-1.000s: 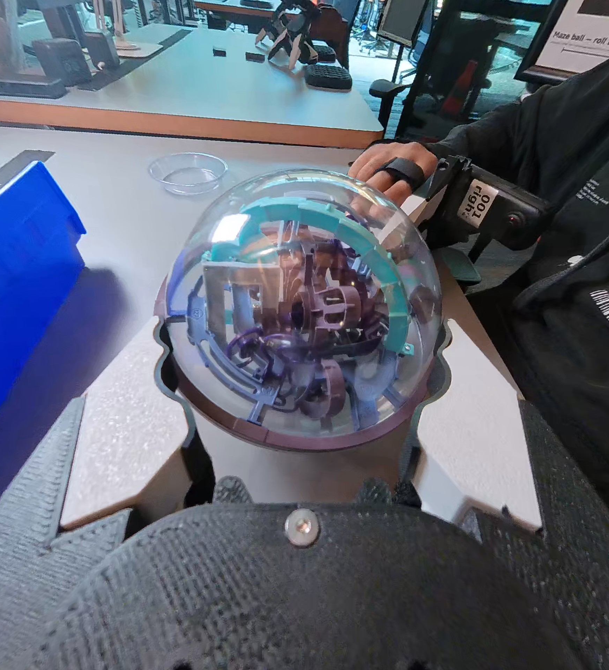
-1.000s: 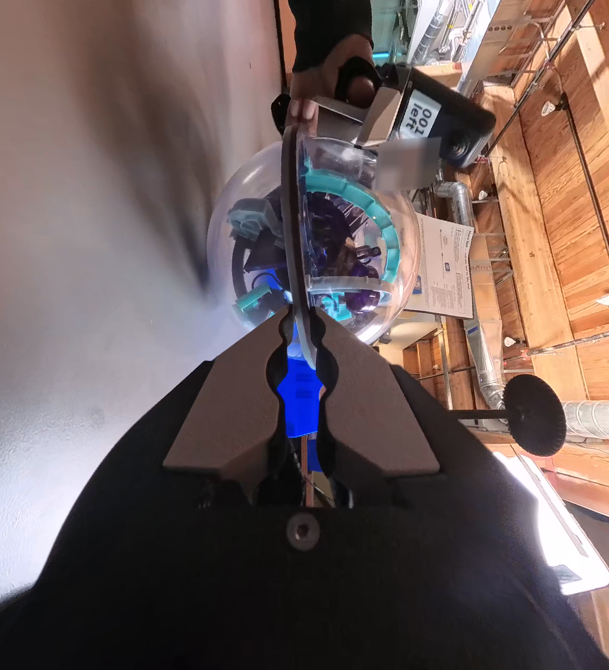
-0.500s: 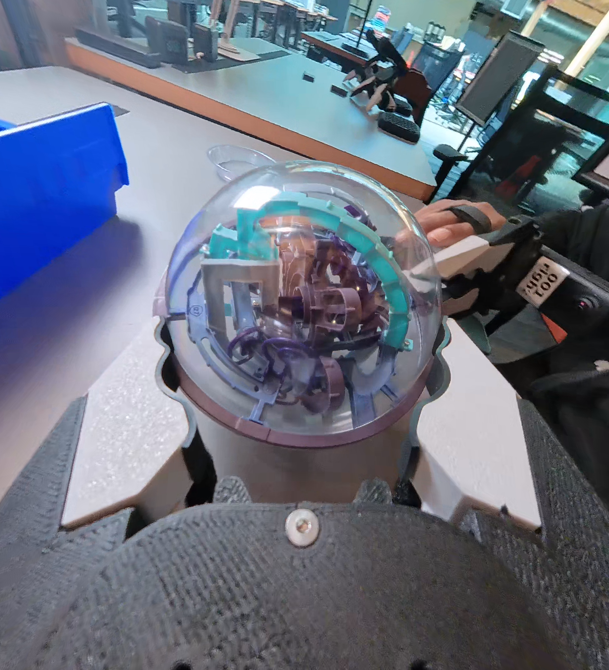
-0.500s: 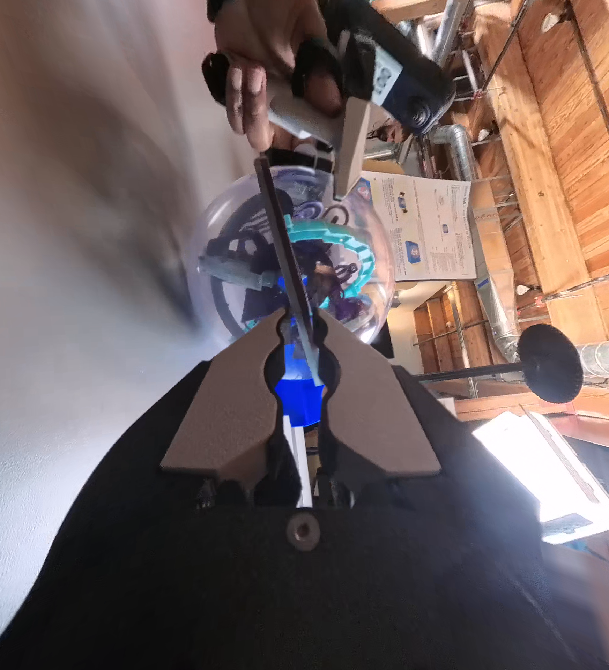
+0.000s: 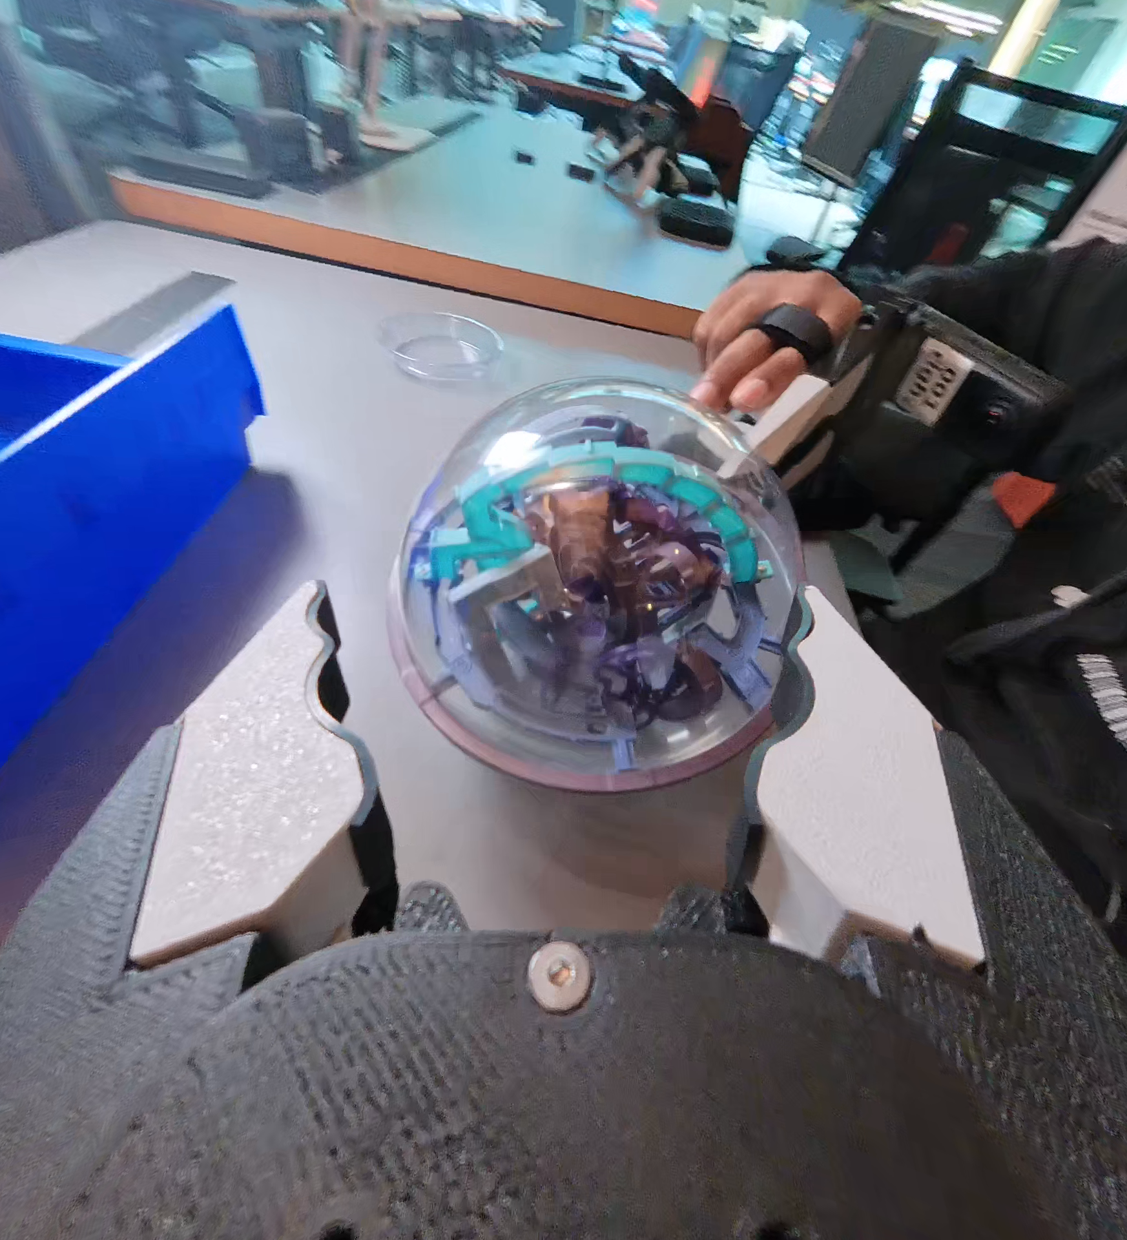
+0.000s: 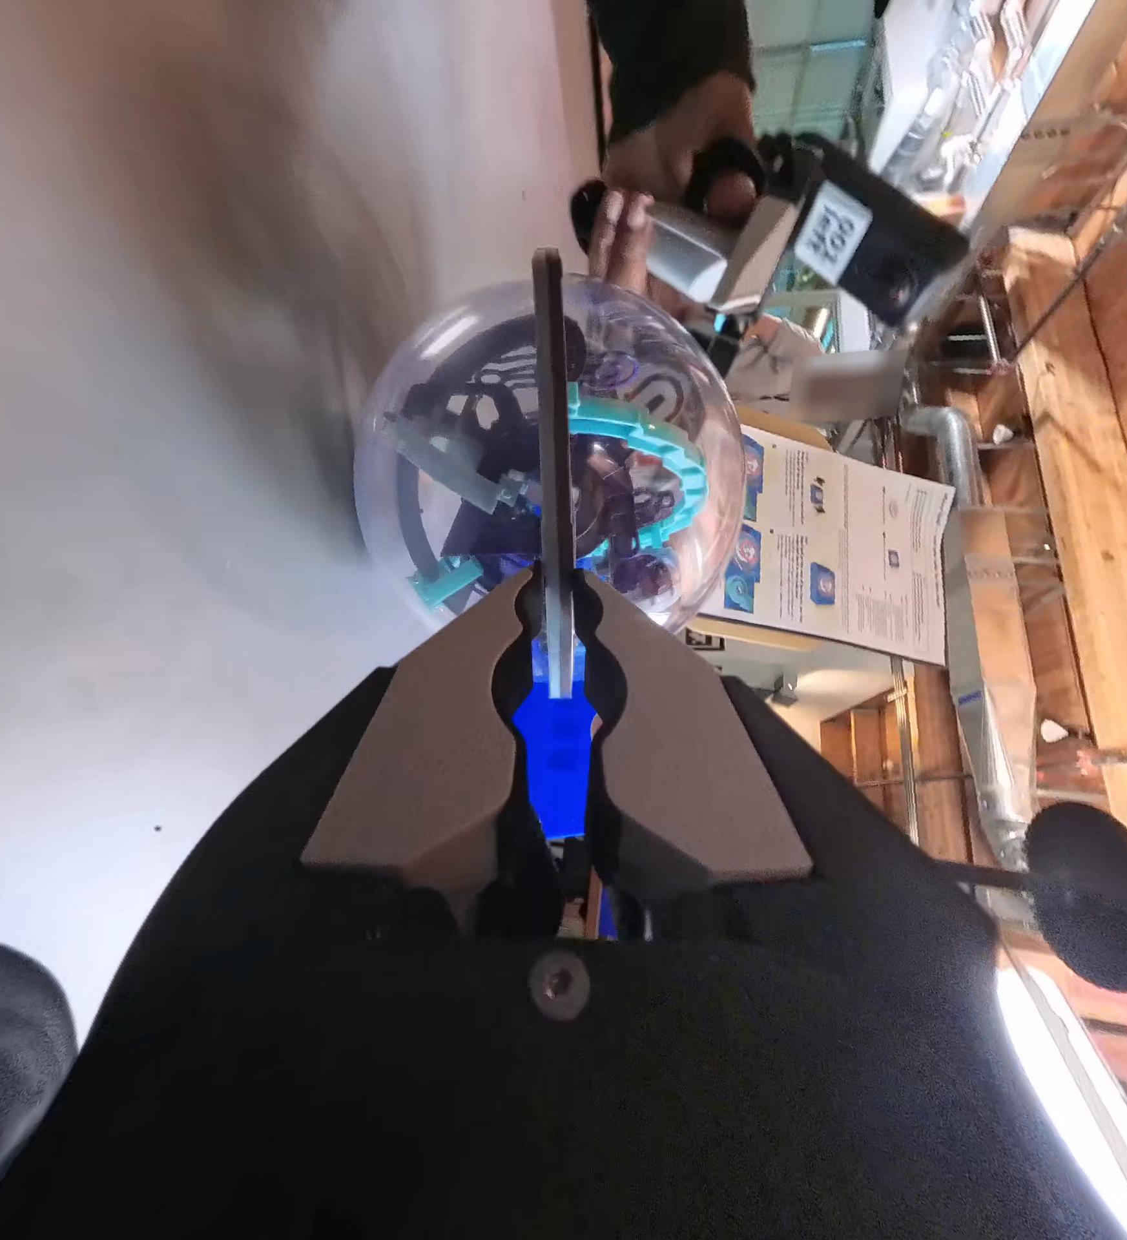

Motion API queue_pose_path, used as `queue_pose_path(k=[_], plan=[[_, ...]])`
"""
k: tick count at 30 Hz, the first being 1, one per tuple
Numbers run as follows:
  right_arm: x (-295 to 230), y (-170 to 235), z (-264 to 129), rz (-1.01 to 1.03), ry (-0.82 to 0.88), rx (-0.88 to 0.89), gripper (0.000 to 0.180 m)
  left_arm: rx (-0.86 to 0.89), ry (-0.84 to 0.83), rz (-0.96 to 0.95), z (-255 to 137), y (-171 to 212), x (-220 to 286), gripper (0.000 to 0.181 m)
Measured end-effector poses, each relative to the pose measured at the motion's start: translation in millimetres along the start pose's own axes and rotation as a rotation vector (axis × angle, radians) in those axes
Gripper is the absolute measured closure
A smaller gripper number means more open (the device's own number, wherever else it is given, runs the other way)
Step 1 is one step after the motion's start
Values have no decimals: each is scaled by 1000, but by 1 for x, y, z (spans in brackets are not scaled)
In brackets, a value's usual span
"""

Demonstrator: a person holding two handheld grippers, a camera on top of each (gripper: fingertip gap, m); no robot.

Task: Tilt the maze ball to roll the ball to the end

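Observation:
The maze ball (image 5: 594, 584) is a clear sphere with teal and purple tracks inside and a dark rim around its middle. It sits between my left gripper's (image 5: 564, 597) white fingers, which are spread wide; a gap shows on the left side. My right gripper (image 6: 557, 577) is shut on the sphere's dark rim (image 6: 550, 402) and holds it edge-on. In the left wrist view the right gripper (image 5: 775, 423) reaches in from the far right. In the right wrist view the left gripper (image 6: 715, 248) shows beyond the sphere (image 6: 648, 470). I cannot make out the small ball inside.
A blue bin (image 5: 77, 503) stands at the left on the grey table (image 5: 319, 402). A clear shallow dish (image 5: 440, 345) lies behind the sphere. A person's dark sleeve and body (image 5: 1050, 537) fill the right side, past the table's edge.
My left gripper has opened and drawn back, so the sphere no longer fills its fingers. The right gripper keeps its hold on the rim, which has turned more upright in its view.

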State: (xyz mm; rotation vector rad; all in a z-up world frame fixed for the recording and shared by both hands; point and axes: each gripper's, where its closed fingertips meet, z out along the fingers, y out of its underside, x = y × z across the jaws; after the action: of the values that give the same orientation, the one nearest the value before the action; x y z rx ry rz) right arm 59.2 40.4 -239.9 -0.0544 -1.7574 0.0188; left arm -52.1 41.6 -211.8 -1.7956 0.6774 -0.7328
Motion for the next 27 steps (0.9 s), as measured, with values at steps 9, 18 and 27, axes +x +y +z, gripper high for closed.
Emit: queue_pose_path(k=[9, 18, 27], plan=[[1, 6, -1, -7, -46, 41, 173, -171, 256, 108, 34, 14, 15, 42], [7, 28, -5, 138, 26, -27, 169, -163, 73, 158, 36, 20, 18, 43], [-4, 37, -22, 874, -3, -122, 128, -91, -154, 75, 39, 23, 24, 44]])
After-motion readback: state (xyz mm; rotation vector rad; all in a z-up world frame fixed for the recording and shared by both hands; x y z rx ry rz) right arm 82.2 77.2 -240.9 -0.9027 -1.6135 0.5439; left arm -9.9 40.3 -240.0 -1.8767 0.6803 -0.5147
